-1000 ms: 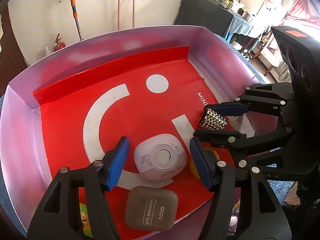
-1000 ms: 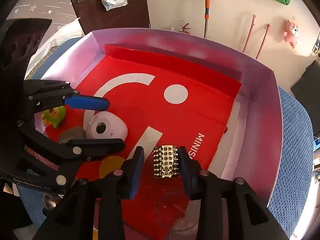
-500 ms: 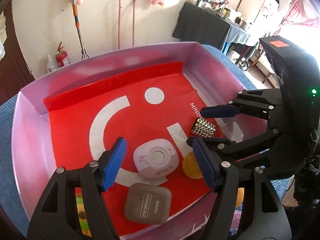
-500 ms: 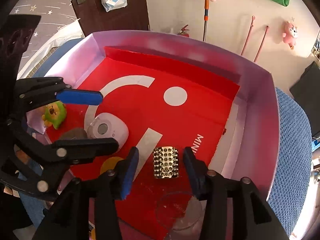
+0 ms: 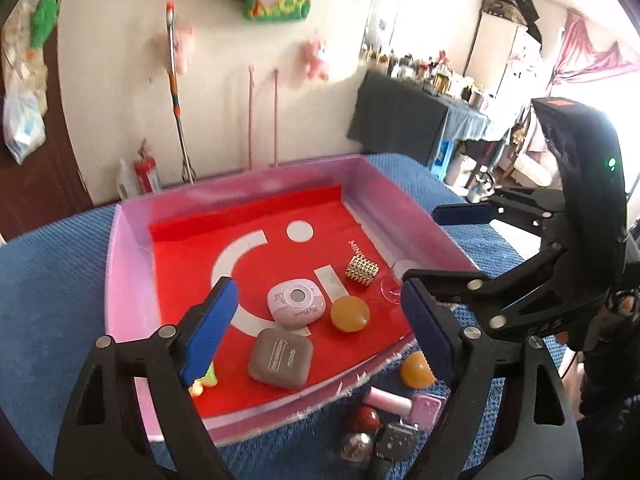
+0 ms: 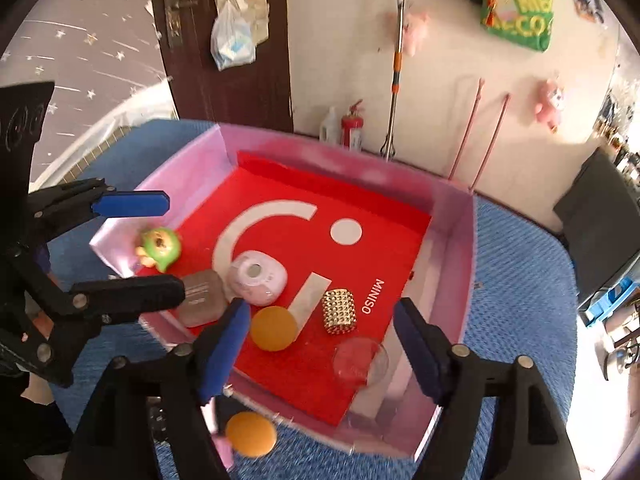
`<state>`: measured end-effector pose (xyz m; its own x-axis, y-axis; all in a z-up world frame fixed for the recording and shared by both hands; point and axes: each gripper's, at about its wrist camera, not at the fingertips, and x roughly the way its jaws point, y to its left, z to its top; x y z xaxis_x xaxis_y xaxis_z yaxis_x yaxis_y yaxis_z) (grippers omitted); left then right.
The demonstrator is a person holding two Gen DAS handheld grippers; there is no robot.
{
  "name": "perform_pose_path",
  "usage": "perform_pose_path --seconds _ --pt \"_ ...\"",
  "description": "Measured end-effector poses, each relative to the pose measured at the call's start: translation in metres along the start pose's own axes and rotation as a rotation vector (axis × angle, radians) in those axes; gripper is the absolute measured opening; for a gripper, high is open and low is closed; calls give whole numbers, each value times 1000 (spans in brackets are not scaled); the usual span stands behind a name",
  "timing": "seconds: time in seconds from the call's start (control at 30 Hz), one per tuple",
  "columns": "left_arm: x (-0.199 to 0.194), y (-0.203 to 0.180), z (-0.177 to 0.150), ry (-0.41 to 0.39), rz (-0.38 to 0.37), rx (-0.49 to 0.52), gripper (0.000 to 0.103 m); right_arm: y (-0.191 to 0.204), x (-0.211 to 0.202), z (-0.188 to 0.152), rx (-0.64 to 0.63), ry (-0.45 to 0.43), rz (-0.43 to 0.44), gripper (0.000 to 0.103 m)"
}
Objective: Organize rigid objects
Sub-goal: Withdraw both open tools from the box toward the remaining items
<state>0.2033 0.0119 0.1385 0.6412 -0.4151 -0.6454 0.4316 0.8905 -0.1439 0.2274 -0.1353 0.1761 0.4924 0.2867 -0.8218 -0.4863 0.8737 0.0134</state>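
Note:
A pink box (image 5: 120, 280) with a red liner holds a gold studded block (image 5: 362, 269), a pink round case (image 5: 295, 303), an orange ball (image 5: 349, 313), a brown eye-shadow case (image 5: 280, 358) and a green toy (image 6: 160, 246). My left gripper (image 5: 316, 286) hovers above the box's near side, its jaws opening with nothing between them. My right gripper (image 6: 320, 306) hangs above the gold block (image 6: 339, 312) and the orange ball (image 6: 274, 328), its jaws also opening and touching neither. Each gripper shows in the other's view: the right gripper (image 5: 444, 246) and the left gripper (image 6: 168, 248).
A clear glass disc (image 6: 360, 360) lies in the box's near right corner. Outside the front wall, on the blue cloth, lie a second orange ball (image 5: 416, 370), a pink bottle (image 5: 386, 402), a pink die (image 5: 428, 410), a red ball (image 5: 364, 418) and a dark die (image 5: 396, 444).
Both grippers have risen and drawn back from the box floor. The right jaws spread away from the gold block, which stays on the liner. The left jaws widened around the pink case.

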Motion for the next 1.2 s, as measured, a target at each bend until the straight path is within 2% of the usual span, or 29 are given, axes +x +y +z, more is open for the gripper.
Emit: perform_pose_path --seconds 0.13,0.17,0.27,0.37,0.43,0.53,0.77,1.1,1.2 --pt "-29 -9 -12 -73 30 -8 84 10 -34 -8 -1 -76 -21 82" --pt "-35 -10 -15 -92 40 -11 84 15 -45 -13 -4 -100 -30 86" --pt "-57 -17 -28 -161 72 -12 97 27 -70 -26 -9 -161 -60 92" --pt "-76 -27 -43 -232 111 -6 97 39 -93 -43 -3 -216 -75 95" --pt "-83 -30 -52 -254 130 -12 97 45 -103 -53 12 -247 -80 101" --pt "-91 -36 -66 -275 150 -22 97 54 -115 -73 32 -286 -82 102" --pt "-93 -47 -101 -258 201 -45 97 71 -112 -118 77 -299 -100 103" --pt "-60 -47 -138 -129 223 -101 97 65 -78 -164 202 -245 -59 103" --pt "-52 -47 -142 -102 230 -113 97 60 -69 -172 228 -231 -72 103"
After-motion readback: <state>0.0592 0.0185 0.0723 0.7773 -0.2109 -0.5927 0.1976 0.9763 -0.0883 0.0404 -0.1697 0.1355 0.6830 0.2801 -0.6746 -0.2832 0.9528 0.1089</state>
